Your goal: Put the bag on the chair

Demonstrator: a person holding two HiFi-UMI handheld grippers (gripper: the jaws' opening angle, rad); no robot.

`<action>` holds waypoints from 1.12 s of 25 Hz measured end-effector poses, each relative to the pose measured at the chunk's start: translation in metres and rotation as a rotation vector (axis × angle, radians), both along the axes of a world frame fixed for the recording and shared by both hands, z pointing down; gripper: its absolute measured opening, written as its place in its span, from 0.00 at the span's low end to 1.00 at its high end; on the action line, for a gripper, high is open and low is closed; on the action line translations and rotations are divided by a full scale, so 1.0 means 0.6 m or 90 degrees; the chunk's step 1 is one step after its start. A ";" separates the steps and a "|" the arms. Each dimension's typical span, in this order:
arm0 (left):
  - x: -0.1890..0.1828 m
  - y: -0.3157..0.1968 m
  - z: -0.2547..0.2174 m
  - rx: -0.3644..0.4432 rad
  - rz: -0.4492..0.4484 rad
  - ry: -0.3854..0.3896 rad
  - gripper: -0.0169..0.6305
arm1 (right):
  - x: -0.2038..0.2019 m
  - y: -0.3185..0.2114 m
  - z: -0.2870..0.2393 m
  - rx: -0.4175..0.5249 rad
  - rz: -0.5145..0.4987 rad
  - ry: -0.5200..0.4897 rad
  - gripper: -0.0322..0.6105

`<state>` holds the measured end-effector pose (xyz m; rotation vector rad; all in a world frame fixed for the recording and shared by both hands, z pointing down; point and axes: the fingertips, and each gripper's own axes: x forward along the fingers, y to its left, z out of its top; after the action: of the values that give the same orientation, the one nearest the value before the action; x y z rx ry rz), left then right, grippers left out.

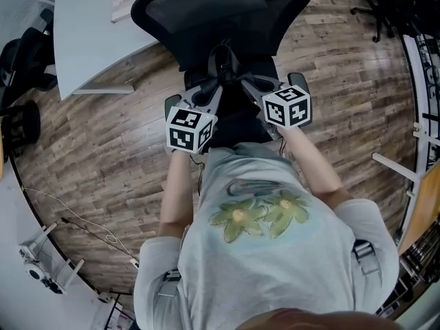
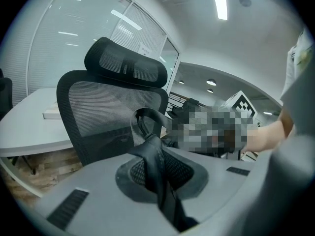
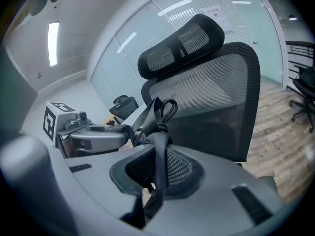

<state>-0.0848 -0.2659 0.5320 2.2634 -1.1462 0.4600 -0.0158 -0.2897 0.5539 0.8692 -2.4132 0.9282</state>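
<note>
Scene: seen from above, a person in a pale grey T-shirt (image 1: 268, 253) stands facing a black mesh office chair (image 1: 220, 5), holding a gripper in each hand.
Chair: tall mesh backrest with a separate headrest, its front turned toward the person.
Bag: a black bag (image 1: 237, 115) hangs between the two grippers, just in front of the chair's backrest and over its seat. Whether it touches the seat cannot be told.
Left gripper: the left gripper (image 1: 210, 88) is in front of the chair, on the bag's left side. Its own view shows the jaws clenched on the left strap (image 2: 147, 127), a black band that runs up out of the jaws into a loop in front of the backrest.
Right gripper: the right gripper (image 1: 251, 82) is in front of the chair, on the bag's right side. Its jaws are clamped on the right strap (image 3: 160, 132), a flat black band topped by a small loop, with the backrest behind it.
Marker cubes: a black-and-white cube (image 1: 189, 129) sits on each gripper, on the person's side, away from the chair.
Desk: a white desk (image 1: 89, 33) stands to the left of the chair, behind it.
Floor: wood-plank floor (image 1: 103, 157) lies around the chair.
Other chair: a second dark chair base (image 1: 385, 5) stands well to the right of the chair.
</note>
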 end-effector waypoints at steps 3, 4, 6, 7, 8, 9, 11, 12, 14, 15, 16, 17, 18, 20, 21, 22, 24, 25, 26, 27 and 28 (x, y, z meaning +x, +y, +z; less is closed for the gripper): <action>0.000 -0.004 0.009 -0.010 -0.006 0.013 0.08 | 0.001 -0.004 0.012 -0.009 -0.002 0.009 0.12; -0.001 -0.004 0.013 -0.012 -0.008 0.016 0.08 | 0.001 -0.004 0.016 -0.013 -0.002 0.010 0.12; -0.001 -0.005 0.022 -0.017 -0.009 0.015 0.08 | 0.003 -0.002 0.025 -0.020 -0.002 0.015 0.12; -0.001 -0.004 0.027 -0.020 -0.010 0.013 0.08 | 0.004 -0.001 0.030 -0.023 -0.002 0.018 0.12; -0.001 -0.004 0.032 -0.023 -0.010 0.012 0.08 | 0.005 0.001 0.034 -0.026 -0.003 0.020 0.12; 0.000 -0.003 0.037 -0.026 -0.011 0.011 0.08 | 0.007 0.003 0.038 -0.029 -0.004 0.023 0.13; 0.000 0.001 0.047 -0.034 -0.013 0.009 0.08 | 0.009 0.007 0.047 -0.036 -0.006 0.029 0.13; 0.000 0.003 0.053 -0.039 -0.014 0.007 0.08 | 0.009 0.009 0.051 -0.039 -0.007 0.033 0.13; -0.001 0.006 0.065 -0.046 -0.017 0.002 0.08 | 0.010 0.013 0.062 -0.047 -0.010 0.039 0.13; -0.001 0.008 0.070 -0.049 -0.018 0.001 0.09 | 0.010 0.014 0.066 -0.050 -0.011 0.041 0.13; -0.002 0.009 0.075 -0.052 -0.020 0.001 0.09 | 0.010 0.015 0.069 -0.053 -0.011 0.042 0.13; -0.003 0.010 0.079 -0.056 -0.022 0.001 0.09 | 0.009 0.015 0.073 -0.056 -0.011 0.043 0.13; -0.005 0.010 0.084 -0.059 -0.025 0.001 0.09 | 0.008 0.015 0.077 -0.059 -0.010 0.044 0.13; -0.008 0.013 0.094 -0.066 -0.030 -0.002 0.09 | 0.006 0.015 0.084 -0.064 -0.009 0.045 0.13; -0.010 0.014 0.099 -0.069 -0.032 -0.004 0.09 | 0.005 0.015 0.088 -0.067 -0.009 0.046 0.13; -0.011 0.015 0.104 -0.071 -0.033 -0.005 0.09 | 0.004 0.016 0.092 -0.069 -0.010 0.048 0.13; -0.011 0.017 0.114 -0.080 -0.036 -0.004 0.09 | 0.003 0.016 0.101 -0.072 -0.011 0.052 0.13; -0.011 0.018 0.120 -0.085 -0.039 0.000 0.09 | 0.003 0.016 0.105 -0.072 -0.011 0.055 0.13; -0.011 0.018 0.126 -0.090 -0.043 0.003 0.09 | 0.002 0.015 0.110 -0.072 -0.011 0.058 0.13; -0.012 0.017 0.133 -0.096 -0.049 0.007 0.09 | 0.001 0.013 0.115 -0.070 -0.011 0.061 0.13; -0.013 0.016 0.140 -0.101 -0.055 0.010 0.09 | -0.001 0.010 0.120 -0.068 -0.011 0.064 0.13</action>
<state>-0.0929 -0.2563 0.6160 2.0694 -1.1523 0.4805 -0.0163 -0.2834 0.6260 0.8338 -2.2614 0.9729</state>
